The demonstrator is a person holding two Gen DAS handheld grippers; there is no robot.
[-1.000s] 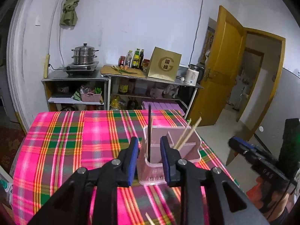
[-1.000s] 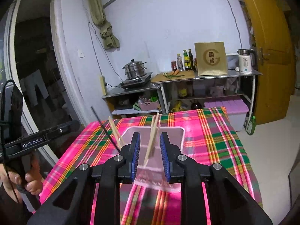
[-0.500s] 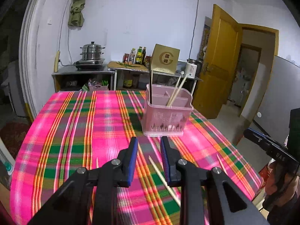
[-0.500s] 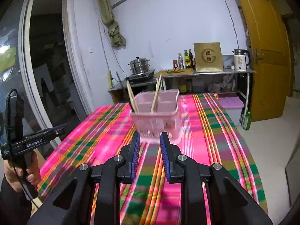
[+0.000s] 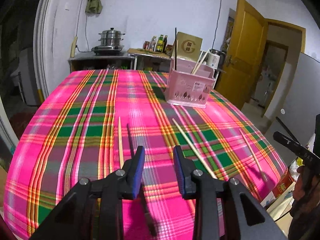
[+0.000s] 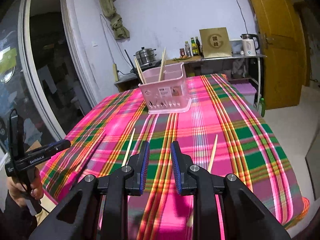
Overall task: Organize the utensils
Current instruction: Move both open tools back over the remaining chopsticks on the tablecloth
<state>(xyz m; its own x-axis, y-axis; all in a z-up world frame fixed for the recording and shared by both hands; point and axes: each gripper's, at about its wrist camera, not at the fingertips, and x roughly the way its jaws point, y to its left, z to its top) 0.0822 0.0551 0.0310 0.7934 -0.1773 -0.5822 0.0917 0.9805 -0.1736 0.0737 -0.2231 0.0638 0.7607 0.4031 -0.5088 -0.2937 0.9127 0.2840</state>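
The table (image 5: 80, 120), covered by a pink plaid cloth, is seen beneath both tools. The pink holder (image 5: 190, 88) is set toward its far side, with a black chopstick (image 5: 175, 49) and pale chopsticks (image 5: 200, 62) stood inside. Loose chopsticks (image 5: 192, 148) are laid flat on the cloth nearer the tools. The left tool (image 5: 159, 170) and right tool (image 6: 159, 166) are held released, nothing between their fingers.
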